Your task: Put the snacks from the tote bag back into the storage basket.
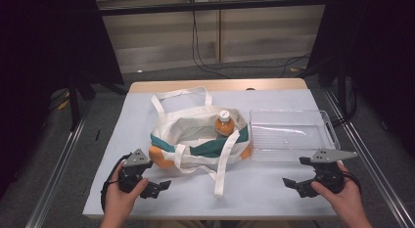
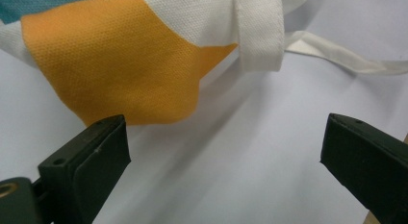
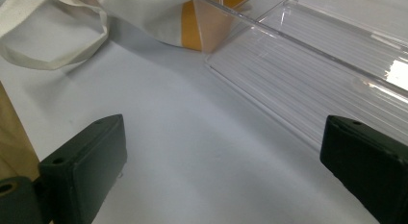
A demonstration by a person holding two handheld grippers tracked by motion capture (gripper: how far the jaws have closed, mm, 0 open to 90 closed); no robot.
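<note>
A cream tote bag [image 1: 195, 135] with teal and orange patches lies open in the middle of the table. Inside it, an orange drink bottle [image 1: 224, 123] with a white cap stands upright. A clear plastic tray [image 1: 288, 112] sits right of the bag, touching it. My left gripper [image 1: 155, 185] is open near the bag's front left corner; in the left gripper view the gripper [image 2: 225, 147] faces the bag's orange corner [image 2: 115, 60] and a strap [image 2: 260, 31]. My right gripper [image 1: 297, 171] is open in front of the tray; the right gripper view shows that gripper [image 3: 223, 147], nothing between the jaws, and the tray [image 3: 312, 75] just beyond.
A pale sheet [image 1: 254, 189] covers the tabletop, and its wooden far edge [image 1: 215, 84] shows behind. One bag strap [image 1: 222, 164] trails toward the front edge between the two grippers. Metal rails [image 1: 58, 159] run along both sides of the table. Cables lie on the floor beyond.
</note>
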